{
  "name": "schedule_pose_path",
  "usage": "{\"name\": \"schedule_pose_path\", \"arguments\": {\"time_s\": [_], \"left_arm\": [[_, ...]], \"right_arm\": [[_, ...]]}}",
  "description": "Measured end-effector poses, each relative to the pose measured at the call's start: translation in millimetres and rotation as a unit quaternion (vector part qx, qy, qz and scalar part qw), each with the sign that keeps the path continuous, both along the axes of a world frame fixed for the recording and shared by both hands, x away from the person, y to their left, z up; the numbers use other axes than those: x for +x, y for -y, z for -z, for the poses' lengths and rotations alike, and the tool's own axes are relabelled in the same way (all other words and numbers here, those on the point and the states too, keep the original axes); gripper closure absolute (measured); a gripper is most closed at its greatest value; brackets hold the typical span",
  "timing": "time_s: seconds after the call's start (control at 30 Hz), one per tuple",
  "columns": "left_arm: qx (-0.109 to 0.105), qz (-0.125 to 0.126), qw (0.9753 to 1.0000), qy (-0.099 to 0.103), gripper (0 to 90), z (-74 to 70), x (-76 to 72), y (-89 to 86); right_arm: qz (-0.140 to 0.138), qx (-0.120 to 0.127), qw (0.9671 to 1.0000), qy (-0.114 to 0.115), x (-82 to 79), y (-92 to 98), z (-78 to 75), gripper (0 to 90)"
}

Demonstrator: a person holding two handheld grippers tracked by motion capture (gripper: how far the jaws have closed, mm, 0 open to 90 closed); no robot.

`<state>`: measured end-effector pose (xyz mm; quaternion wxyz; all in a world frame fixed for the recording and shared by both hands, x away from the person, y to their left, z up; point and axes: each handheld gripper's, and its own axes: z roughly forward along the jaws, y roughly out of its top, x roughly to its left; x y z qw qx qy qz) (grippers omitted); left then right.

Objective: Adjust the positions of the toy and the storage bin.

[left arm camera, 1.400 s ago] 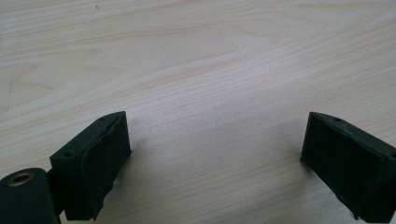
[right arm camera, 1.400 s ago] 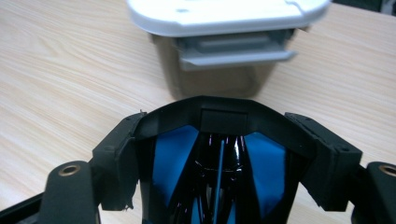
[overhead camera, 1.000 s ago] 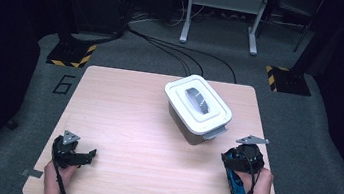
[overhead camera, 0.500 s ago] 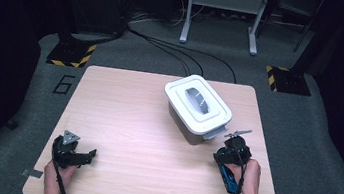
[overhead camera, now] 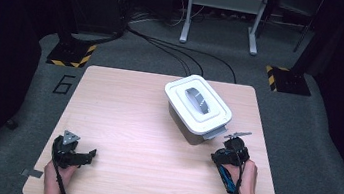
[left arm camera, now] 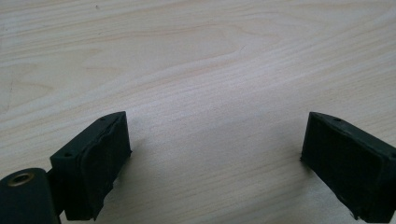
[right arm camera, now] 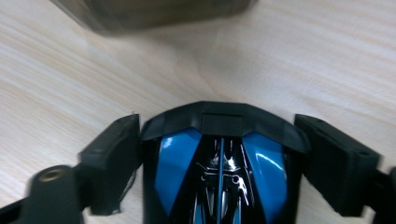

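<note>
Wooden table (overhead camera: pixel 136 122) occupies the centre of the high view, with grey floor around it. A white lidded container (overhead camera: pixel 198 108), with a grey handle on its lid and a darker grey body below, stands at about 2 o'clock from the table's middle, set at an angle to the table edges. The right gripper (overhead camera: pixel 222 157) lies at about 4 o'clock, just beside the container's near corner, held by the person's right hand (overhead camera: pixel 244 174); in the right gripper view its jaws sit close on both sides of a black and blue toy car (right arm camera: pixel 219 168), gripping it just above the table, with the container's dark wall blurred at 12 o'clock. The left gripper (overhead camera: pixel 86 155) rests at about 8 o'clock near the table's front edge, held by the left hand (overhead camera: pixel 56 175), well apart from the container; in the left gripper view its jaws stand wide apart over bare wood, holding nothing
</note>
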<state>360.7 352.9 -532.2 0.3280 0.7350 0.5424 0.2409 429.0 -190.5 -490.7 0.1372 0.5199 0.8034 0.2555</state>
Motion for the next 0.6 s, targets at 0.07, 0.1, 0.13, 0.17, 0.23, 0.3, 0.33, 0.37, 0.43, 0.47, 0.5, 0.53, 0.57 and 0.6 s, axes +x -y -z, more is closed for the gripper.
{"name": "schedule_pose_path", "arguments": {"time_s": [0.07, 0.1, 0.13, 0.17, 0.23, 0.3, 0.33, 0.37, 0.43, 0.47, 0.5, 0.53, 0.57, 0.6], "left_arm": [[0.001, 0.0, 1.0, -0.001, 7.7, -0.2, 0.0, -0.1], [0.001, 0.0, 1.0, -0.001, 7.7, -0.2, 0.0, -0.1], [0.001, 0.0, 1.0, -0.001, 7.7, -0.2, 0.0, 0.0], [0.001, 0.0, 1.0, -0.001, 7.7, -0.2, 0.0, -0.1], [0.001, 0.0, 1.0, -0.001, 7.7, -0.2, -0.1, 0.0], [0.004, 0.003, 1.0, -0.003, 7.7, -0.5, -0.1, -0.6], [0.004, 0.003, 1.0, -0.003, 7.7, -0.5, -0.1, -0.5], [0.005, 0.004, 1.0, -0.003, 7.7, -0.6, -0.2, -0.6], [0.005, 0.003, 1.0, -0.003, 7.8, -0.6, -0.2, -0.6], [0.004, 0.004, 1.0, -0.002, 7.8, -0.4, -0.2, -0.6], [0.004, 0.003, 1.0, -0.002, 7.8, -0.4, -0.2, -0.6], [0.005, 0.004, 1.0, -0.003, 7.8, -0.6, -0.2, -0.6], [0.004, 0.004, 1.0, -0.002, 7.8, -0.4, -0.1, -0.6], [0.004, 0.004, 1.0, -0.002, 7.8, -0.4, -0.2, -0.6]], "right_arm": [[0.005, 0.009, 0.9999, 0.007, -3.7, 1.6, -7.6, 11.9], [0.003, 0.014, 0.9998, 0.013, -5.6, 2.7, -11.7, 9.7], [0.002, 0.016, 0.9997, 0.02, -7.4, 3.3, -15.5, 8.0], [0.003, 0.017, 0.9996, 0.024, -9.1, 3.7, -20.0, 6.7], [0.002, 0.019, 0.9992, 0.035, -12.9, 3.3, -29.0, 4.6], [0.001, 0.022, 0.999, 0.039, -16.5, 1.7, -39.1, 2.9], [-0.007, 0.018, 0.9987, 0.047, -17.2, 1.1, -43.7, 1.9], [-0.003, 0.018, 0.9987, 0.047, -18.6, -1.2, -48.7, 0.6], [-0.01, 0.016, 0.9982, 0.057, -19.3, -4.4, -57.7, 0.0], [-0.011, 0.013, 0.9982, 0.058, -19.5, -6.6, -62.3, 0.0], [-0.014, 0.012, 0.998, 0.06, -19.4, -8.6, -66.6, 0.0], [-0.016, 0.011, 0.9977, 0.065, -19.0, -10.5, -70.8, 0.0], [-0.02, 0.012, 0.9974, 0.069, -18.4, -12.2, -74.9, 0.0], [-0.021, 0.013, 0.9971, 0.072, -17.2, -13.9, -78.9, 0.0]]}}
